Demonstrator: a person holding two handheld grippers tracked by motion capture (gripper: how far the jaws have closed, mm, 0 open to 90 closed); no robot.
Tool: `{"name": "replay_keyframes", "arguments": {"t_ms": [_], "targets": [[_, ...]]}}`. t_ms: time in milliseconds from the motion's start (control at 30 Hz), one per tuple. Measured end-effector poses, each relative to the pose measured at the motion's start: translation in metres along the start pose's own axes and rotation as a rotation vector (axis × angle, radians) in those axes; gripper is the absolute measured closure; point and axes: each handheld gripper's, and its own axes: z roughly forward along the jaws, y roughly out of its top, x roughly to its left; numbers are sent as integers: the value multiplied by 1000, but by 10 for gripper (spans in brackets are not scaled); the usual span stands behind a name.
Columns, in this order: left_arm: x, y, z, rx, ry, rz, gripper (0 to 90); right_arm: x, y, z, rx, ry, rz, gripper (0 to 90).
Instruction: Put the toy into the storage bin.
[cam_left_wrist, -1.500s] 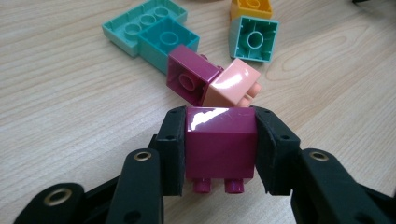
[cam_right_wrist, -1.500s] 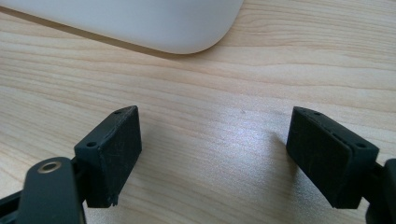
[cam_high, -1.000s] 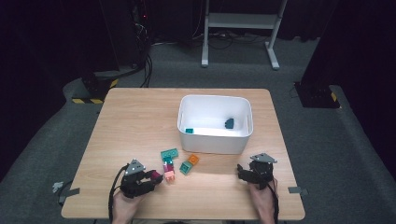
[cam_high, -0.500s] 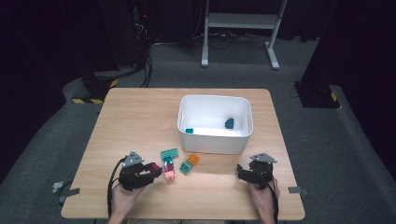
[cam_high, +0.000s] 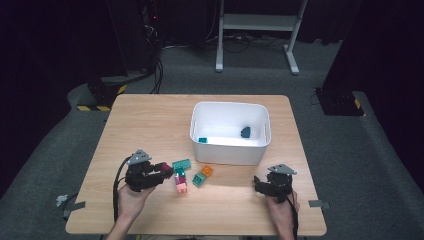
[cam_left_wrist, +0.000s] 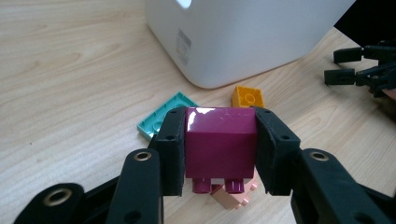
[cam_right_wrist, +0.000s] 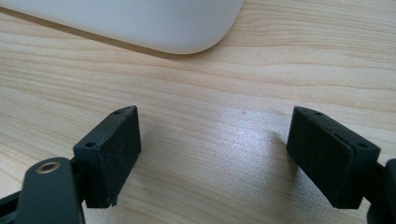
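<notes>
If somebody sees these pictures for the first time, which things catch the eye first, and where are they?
The eye goes first to the magenta brick, clamped between the pads of the left gripper at the table's near left. Next comes the white bin in the middle of the wooden table, with two small teal pieces inside. In front of the bin lie loose bricks, among them an orange brick and a mint green plate.

The magenta block (cam_left_wrist: 219, 142) partly hides the pink block (cam_left_wrist: 233, 198) beneath it.
</notes>
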Motion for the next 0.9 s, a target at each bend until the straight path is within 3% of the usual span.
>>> {"name": "replay_keyframes", "arguments": {"t_ms": [533, 700, 900], "targets": [[2, 29, -1, -5, -3, 22, 583, 0, 0, 0, 1, 0, -1, 174], [4, 38, -2, -13, -37, 3, 583, 0, 0, 0, 1, 0, -1, 174], [4, 48, -2, -13, -39, 13, 583, 0, 0, 0, 1, 0, -1, 174]]}}
